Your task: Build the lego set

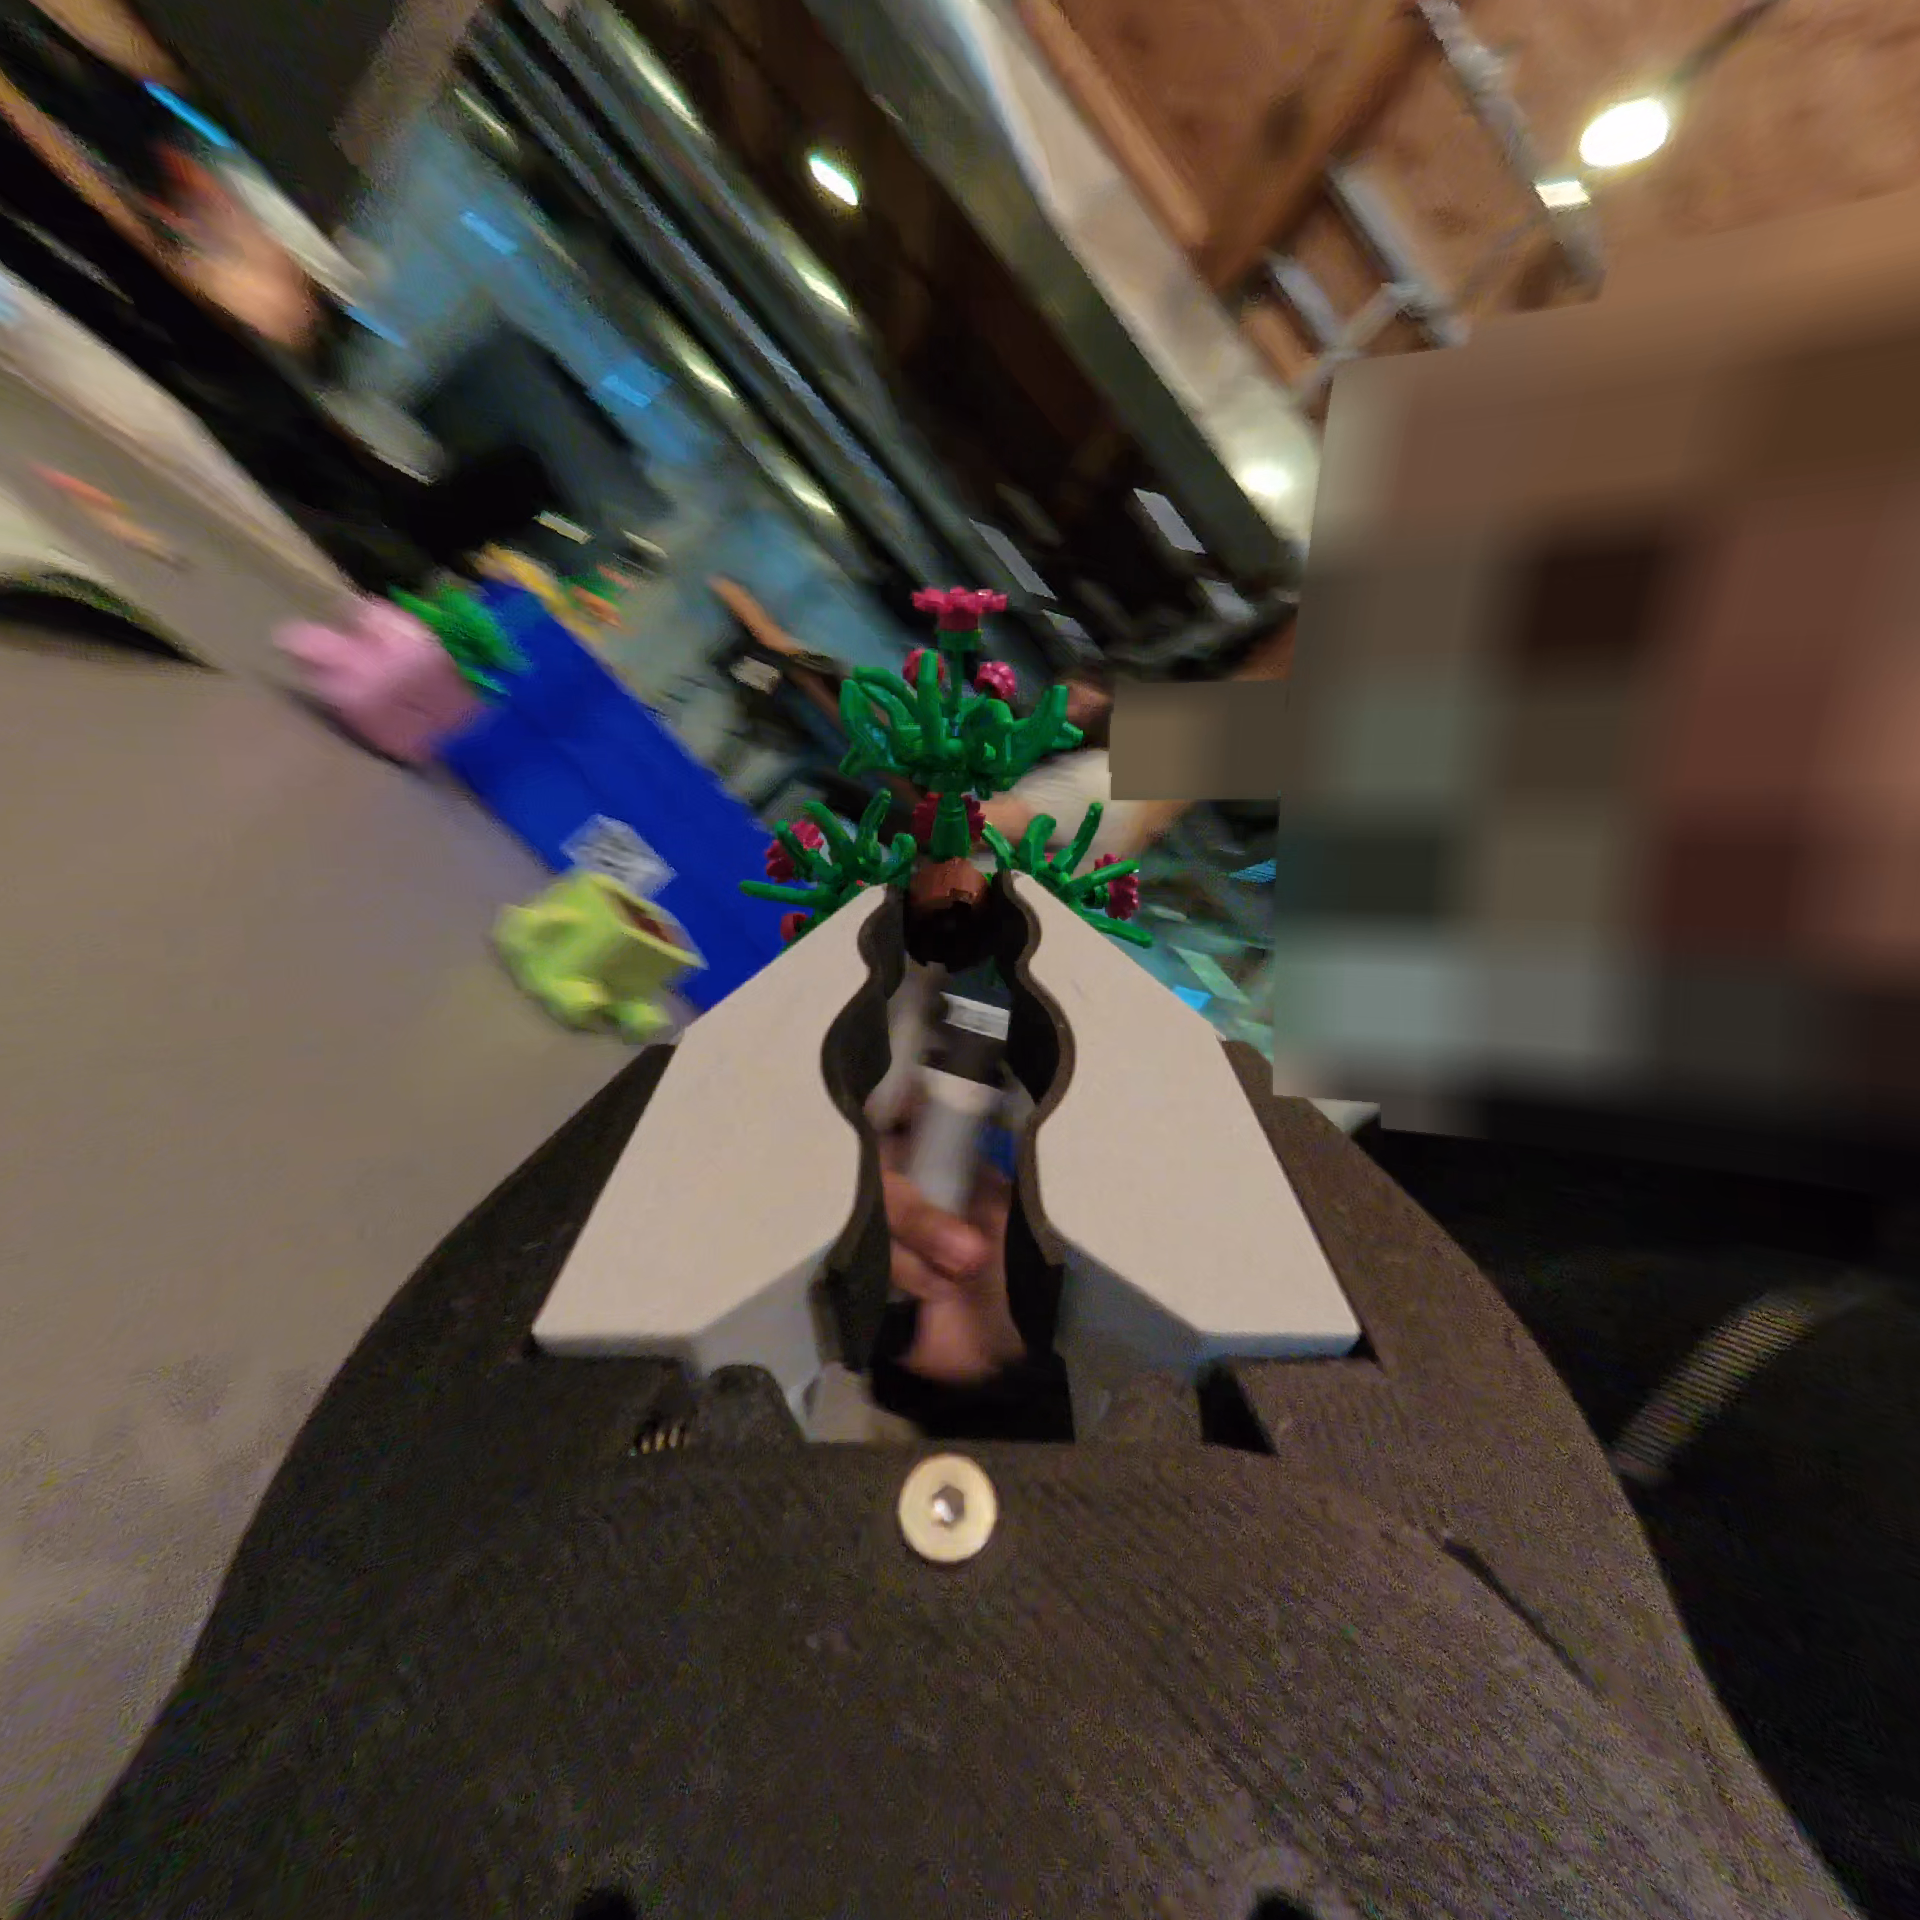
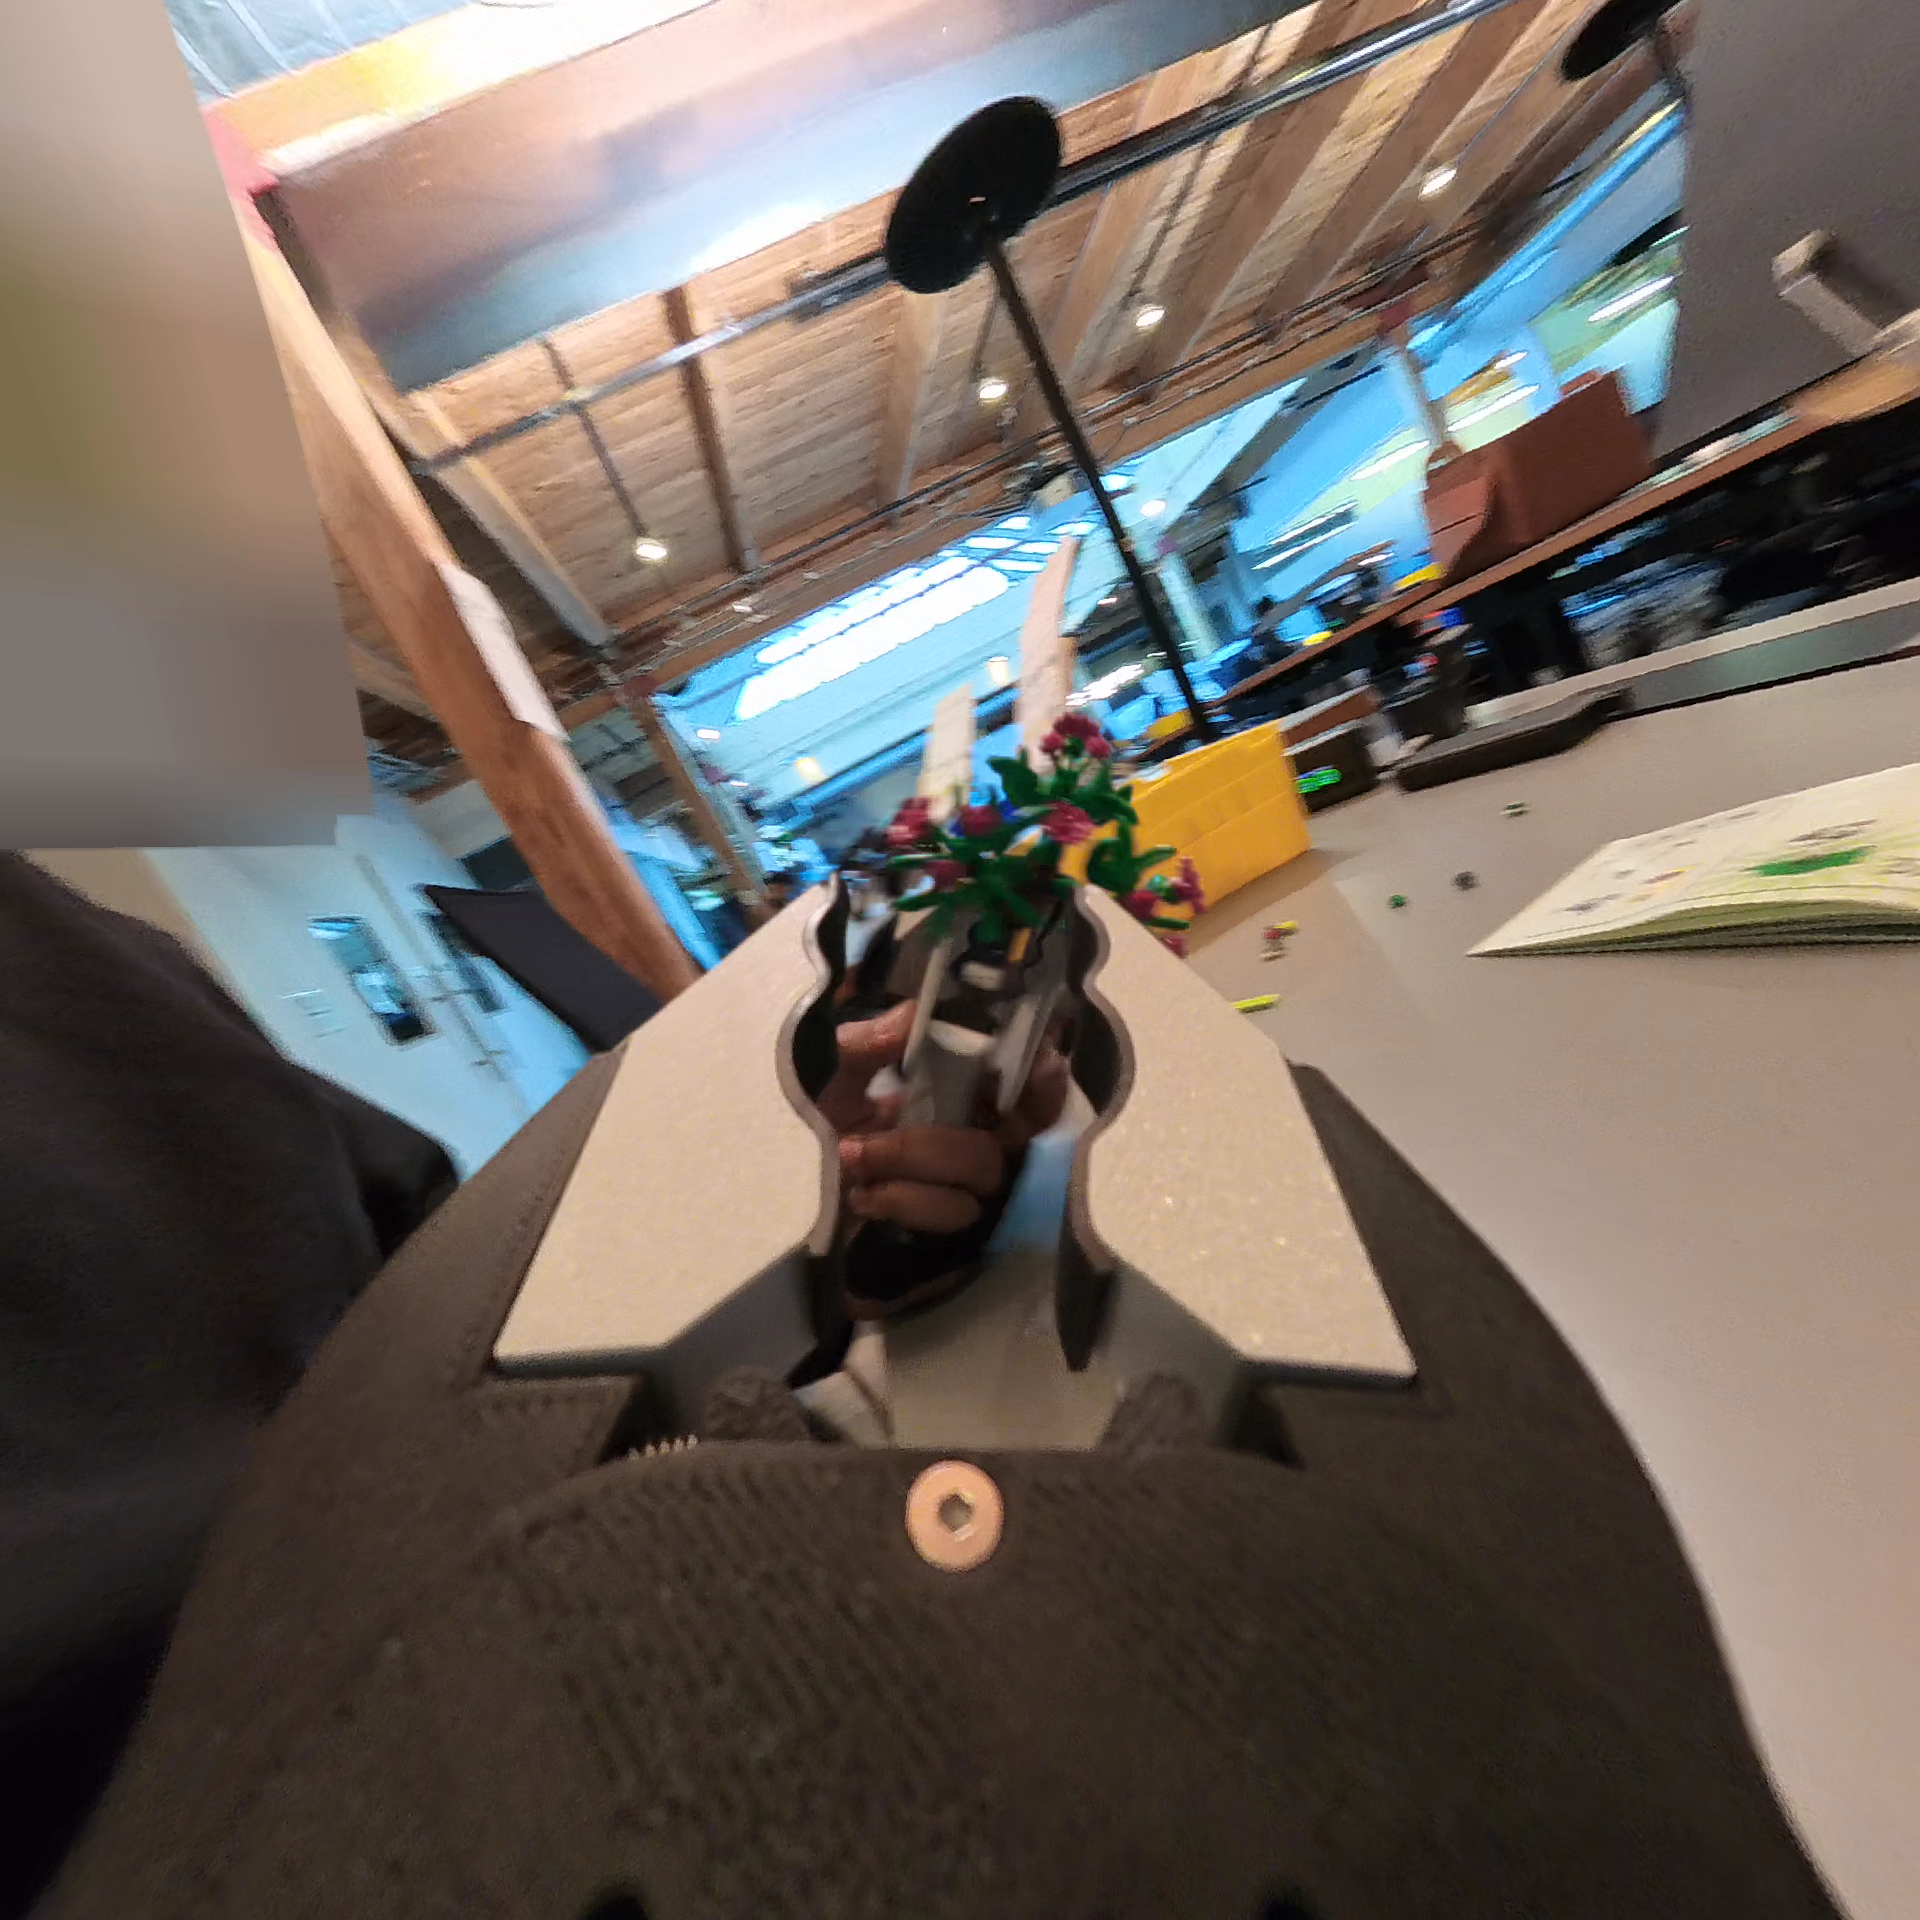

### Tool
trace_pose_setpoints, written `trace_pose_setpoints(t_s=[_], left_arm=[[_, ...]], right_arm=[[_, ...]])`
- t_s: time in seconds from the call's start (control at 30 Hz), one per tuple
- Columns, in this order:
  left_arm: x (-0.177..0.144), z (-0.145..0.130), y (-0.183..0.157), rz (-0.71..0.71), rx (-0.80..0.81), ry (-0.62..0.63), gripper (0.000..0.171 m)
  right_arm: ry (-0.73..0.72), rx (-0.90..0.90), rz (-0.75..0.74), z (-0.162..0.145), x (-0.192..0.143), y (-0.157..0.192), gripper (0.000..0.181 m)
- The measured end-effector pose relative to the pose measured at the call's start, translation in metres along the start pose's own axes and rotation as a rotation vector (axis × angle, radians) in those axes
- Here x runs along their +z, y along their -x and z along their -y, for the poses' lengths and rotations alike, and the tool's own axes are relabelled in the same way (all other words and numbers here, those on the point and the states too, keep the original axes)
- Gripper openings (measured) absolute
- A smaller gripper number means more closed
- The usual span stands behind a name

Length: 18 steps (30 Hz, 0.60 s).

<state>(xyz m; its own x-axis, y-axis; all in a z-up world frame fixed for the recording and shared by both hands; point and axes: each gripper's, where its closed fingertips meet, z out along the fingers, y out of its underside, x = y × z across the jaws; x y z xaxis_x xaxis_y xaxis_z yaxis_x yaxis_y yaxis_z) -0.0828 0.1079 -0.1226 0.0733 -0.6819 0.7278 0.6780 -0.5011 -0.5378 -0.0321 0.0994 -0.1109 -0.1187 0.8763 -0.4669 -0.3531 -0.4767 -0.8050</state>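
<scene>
My left gripper [image 1: 948, 896] is shut on the brown base [image 1: 943, 881] of a small lego plant [image 1: 951, 727] with green leaves and magenta flowers, which sticks out beyond the fingertips, held off the table. In the right wrist view the same plant [image 2: 1029, 842] sits just beyond my right gripper [image 2: 961, 904], whose jaws stand apart; some leaves overlap its right fingertip [image 2: 1101, 914]. Whether they touch I cannot tell. Through the right gripper's gap I see the left gripper's light fingers [image 2: 945, 1049] and a hand [image 2: 914, 1164] holding it.
A lime green lego pot [image 1: 592, 961], a blue box [image 1: 592, 769] and a pink piece [image 1: 374, 675] lie blurred on the grey table [image 1: 208, 935]. An open instruction booklet [image 2: 1714, 873], a yellow bin [image 2: 1216, 821] and small loose pieces [image 2: 1278, 935] are on the table at right.
</scene>
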Motion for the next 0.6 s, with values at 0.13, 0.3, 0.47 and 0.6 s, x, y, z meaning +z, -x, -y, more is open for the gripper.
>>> trace_pose_setpoints(t_s=[0.13, 0.3, 0.47, 0.6], left_arm=[[-0.012, 0.010, 0.023, 0.358, 0.308, -0.021, 0.013], [-0.001, -0.010, 0.018, 0.473, 0.634, 0.118, 0.014], [0.006, -0.022, 0.012, 0.476, 0.757, 0.175, 0.014], [0.007, -0.026, 0.010, 0.478, 0.796, 0.193, 0.014]], right_arm=[[0.038, -0.145, -0.089, 0.001, -0.003, -0.003, 0.041], [0.112, -0.300, -0.139, -0.010, 0.003, 0.005, 0.045], [0.062, -0.320, -0.221, -0.001, -0.003, -0.001, 0.048], [0.145, -0.342, -0.276, -0.011, -0.001, -0.010, 0.048]])
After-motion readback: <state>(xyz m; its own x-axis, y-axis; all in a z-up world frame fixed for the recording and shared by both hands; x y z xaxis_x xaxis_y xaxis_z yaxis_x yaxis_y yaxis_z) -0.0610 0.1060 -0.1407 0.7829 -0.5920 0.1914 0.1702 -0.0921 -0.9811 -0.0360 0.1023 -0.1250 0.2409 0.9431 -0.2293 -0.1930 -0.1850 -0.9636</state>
